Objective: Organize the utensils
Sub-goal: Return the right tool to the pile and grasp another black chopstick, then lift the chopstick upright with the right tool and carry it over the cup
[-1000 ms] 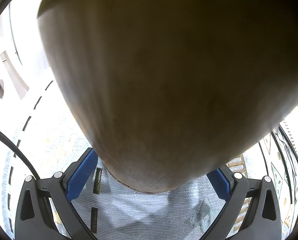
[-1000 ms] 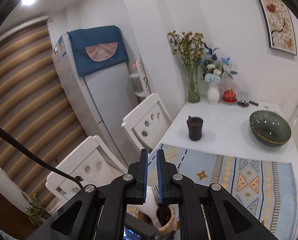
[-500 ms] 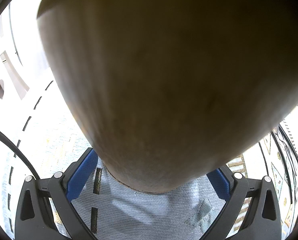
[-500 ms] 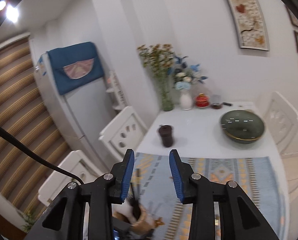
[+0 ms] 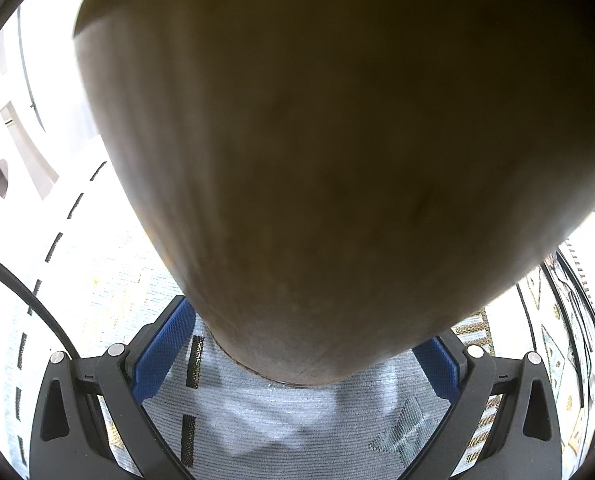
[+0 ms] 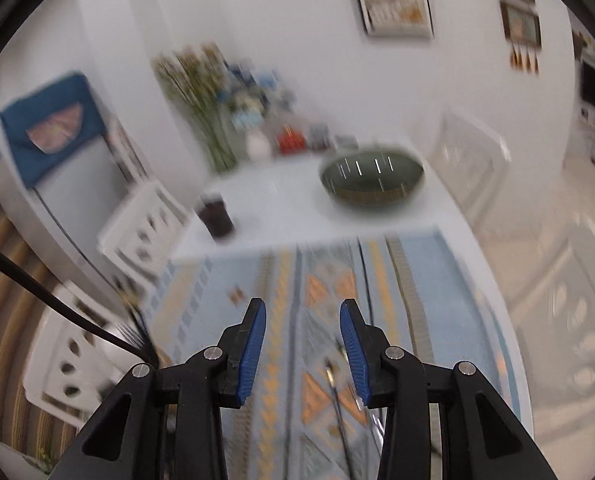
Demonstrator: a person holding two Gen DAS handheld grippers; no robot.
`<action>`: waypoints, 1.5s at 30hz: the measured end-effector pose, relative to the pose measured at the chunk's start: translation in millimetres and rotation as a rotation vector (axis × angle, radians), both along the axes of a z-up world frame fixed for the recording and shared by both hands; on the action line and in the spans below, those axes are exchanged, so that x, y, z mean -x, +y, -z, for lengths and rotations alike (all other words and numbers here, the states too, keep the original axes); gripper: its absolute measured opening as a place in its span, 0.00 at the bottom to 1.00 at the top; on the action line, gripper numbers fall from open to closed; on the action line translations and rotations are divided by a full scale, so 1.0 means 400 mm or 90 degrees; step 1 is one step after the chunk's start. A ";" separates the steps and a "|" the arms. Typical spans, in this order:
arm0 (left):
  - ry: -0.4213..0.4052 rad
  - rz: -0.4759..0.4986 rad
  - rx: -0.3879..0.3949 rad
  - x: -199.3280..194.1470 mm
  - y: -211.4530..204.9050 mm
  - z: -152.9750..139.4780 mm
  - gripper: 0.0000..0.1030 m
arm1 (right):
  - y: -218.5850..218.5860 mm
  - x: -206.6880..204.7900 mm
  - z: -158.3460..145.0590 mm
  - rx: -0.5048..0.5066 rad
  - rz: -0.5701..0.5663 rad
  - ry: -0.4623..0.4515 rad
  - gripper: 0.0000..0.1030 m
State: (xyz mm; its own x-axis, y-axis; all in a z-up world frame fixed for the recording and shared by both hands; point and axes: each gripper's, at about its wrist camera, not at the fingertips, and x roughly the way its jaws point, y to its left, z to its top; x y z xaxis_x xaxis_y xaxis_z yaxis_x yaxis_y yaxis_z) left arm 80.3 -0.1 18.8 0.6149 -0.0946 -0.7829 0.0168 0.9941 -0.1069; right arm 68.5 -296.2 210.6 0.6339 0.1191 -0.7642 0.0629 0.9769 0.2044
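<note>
Left wrist view: the left gripper (image 5: 305,328) has its blue-padded fingers (image 5: 165,344) clenched on the sides of a rounded brown wooden utensil holder (image 5: 317,160). The holder sits so near the lens that it fills most of the frame. Its base rests on a pale blue woven mat (image 5: 297,420), which spreads beneath the fingers.

In the right wrist view, the right gripper (image 6: 303,306) has just been opening. Its blue pads (image 6: 253,344) stand released, with nothing between them. Below and just past the right finger, thin dark sticks with golden tips (image 6: 333,372) lie on the mat. The blur makes it hard to tell more about them. Beyond the fingertips the mat ends and the white worktop (image 6: 281,208) begins. A small dark lidded cup (image 6: 215,216) stands there, ahead to the left of the fingers. A wide dark green bowl (image 6: 371,180) sits further ahead, slightly to the right. A white chair (image 6: 141,224) stands left of the worktop.
</note>
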 end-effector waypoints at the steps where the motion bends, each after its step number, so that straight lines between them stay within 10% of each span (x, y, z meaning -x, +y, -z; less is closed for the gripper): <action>1: 0.000 0.000 0.000 0.000 0.000 0.000 0.99 | -0.005 -0.004 0.039 -0.001 0.001 0.031 0.36; 9: 0.000 0.000 0.000 0.001 -0.001 0.000 0.99 | -0.024 -0.030 0.293 -0.022 0.002 0.196 0.36; 23: 0.000 0.000 0.000 0.001 -0.001 0.001 0.99 | 0.001 -0.145 0.509 -0.024 -0.014 0.334 0.32; 31: 0.000 0.000 -0.001 0.001 -0.001 0.001 0.99 | 0.027 -0.168 0.526 0.027 -0.025 0.321 0.28; 37: 0.000 0.000 0.000 0.001 -0.002 0.001 0.99 | 0.089 -0.161 0.523 0.130 -0.057 0.285 0.08; 45: 0.000 0.000 -0.001 0.002 -0.002 0.001 0.99 | 0.069 -0.108 0.454 0.041 -0.071 0.202 0.06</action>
State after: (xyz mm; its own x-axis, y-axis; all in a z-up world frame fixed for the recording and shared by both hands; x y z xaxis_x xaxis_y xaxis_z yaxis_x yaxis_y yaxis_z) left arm 79.6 -1.0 18.5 0.6154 -0.0937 -0.7826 0.0168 0.9942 -0.1058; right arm 111.9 -268.6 28.9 0.3490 0.1202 -0.9294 0.0048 0.9915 0.1301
